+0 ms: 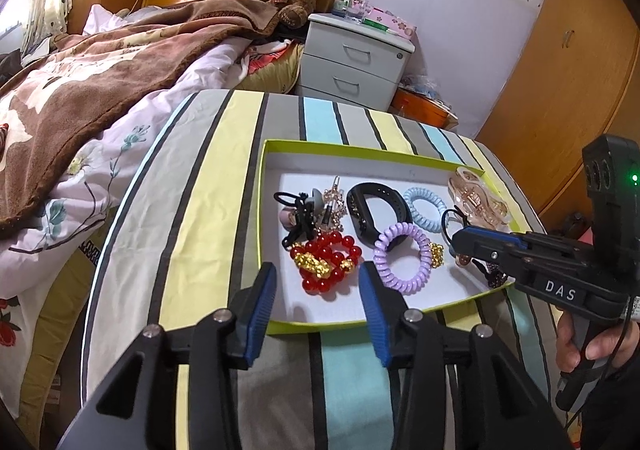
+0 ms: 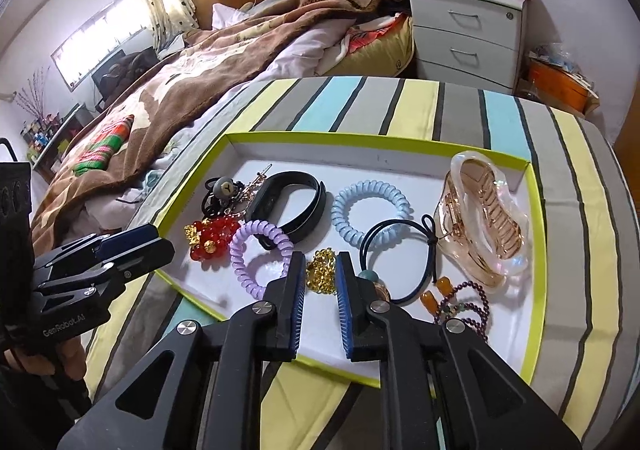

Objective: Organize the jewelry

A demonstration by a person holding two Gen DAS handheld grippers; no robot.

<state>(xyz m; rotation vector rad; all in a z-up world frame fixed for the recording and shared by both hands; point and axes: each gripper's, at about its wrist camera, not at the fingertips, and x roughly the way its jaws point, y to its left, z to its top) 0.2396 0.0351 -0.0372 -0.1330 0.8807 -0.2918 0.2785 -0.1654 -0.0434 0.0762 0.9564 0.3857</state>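
Note:
A green-rimmed white tray (image 1: 280, 326) (image 2: 536, 234) on a striped cloth holds jewelry: a red bead bracelet with gold charms (image 1: 326, 262) (image 2: 212, 236), a purple coil tie (image 1: 404, 256) (image 2: 260, 250), a blue coil tie (image 1: 424, 208) (image 2: 370, 210), a black wristband (image 1: 376, 216) (image 2: 286, 200), a gold bead piece (image 1: 437, 254) (image 2: 322, 270), a clear claw clip (image 1: 478, 198) (image 2: 484, 218). My left gripper (image 1: 318, 282) is open, just above the red bracelet's near side. My right gripper (image 2: 320, 268) (image 1: 460, 240) is open, its pads on either side of the gold bead piece.
A black elastic loop (image 2: 396, 254) and a purple bead string (image 2: 468, 306) lie at the tray's right front. Black ties and a hair pin (image 1: 316, 206) fill the left back. A bed (image 1: 100, 90) lies left, a white nightstand (image 1: 356, 58) behind the table.

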